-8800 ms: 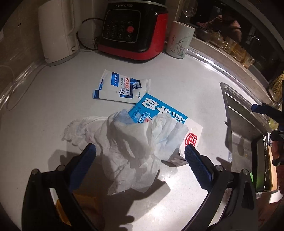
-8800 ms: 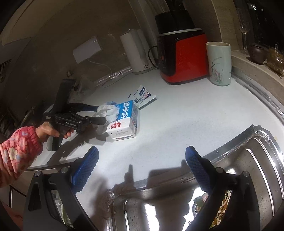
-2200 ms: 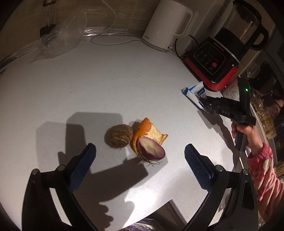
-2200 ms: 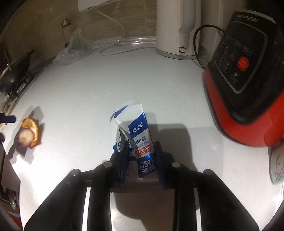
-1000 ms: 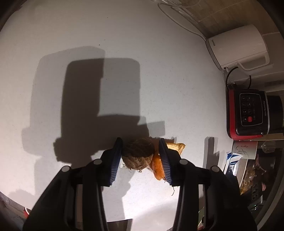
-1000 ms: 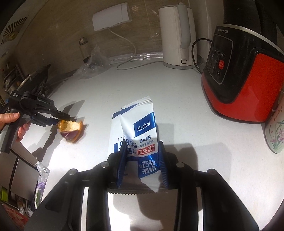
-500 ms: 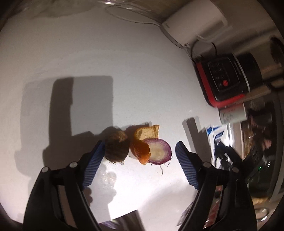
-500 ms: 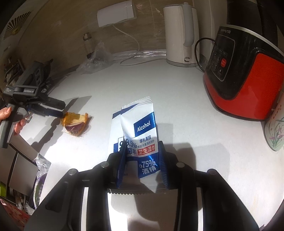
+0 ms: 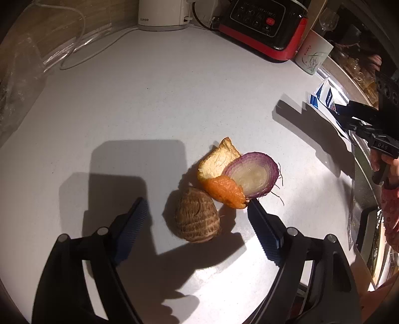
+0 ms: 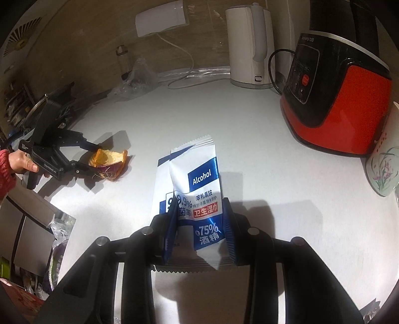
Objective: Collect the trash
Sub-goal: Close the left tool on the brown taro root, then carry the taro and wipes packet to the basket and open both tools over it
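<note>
Wipes packet point(image 10: 199, 184) lengthwise, pointing away, right claw point(image 10: 199, 236)

White countertop point(image 9: 174, 99), brown root point(image 9: 197, 219), peel point(image 9: 223, 190), onion point(image 9: 251, 173), kettle point(image 9: 162, 12)

On the countertop point(image 9: 129, 104) in front of my left gripper point(image 9: 197, 219) a taro root point(image 9: 197, 219) sits between the spread fingers, with the orange peel point(image 9: 222, 169) and onion half point(image 9: 254, 174) touching each other just beyond it to the right. Behind them, along the wall, the kettle point(image 9: 162, 12) stands left of the blender base point(image 9: 264, 25), and a cup point(image 9: 313, 56) stands right of that. Further right, my right gripper point(image 10: 200, 229) has the wipe packets point(image 10: 197, 189) lying between its fingers.
</note>
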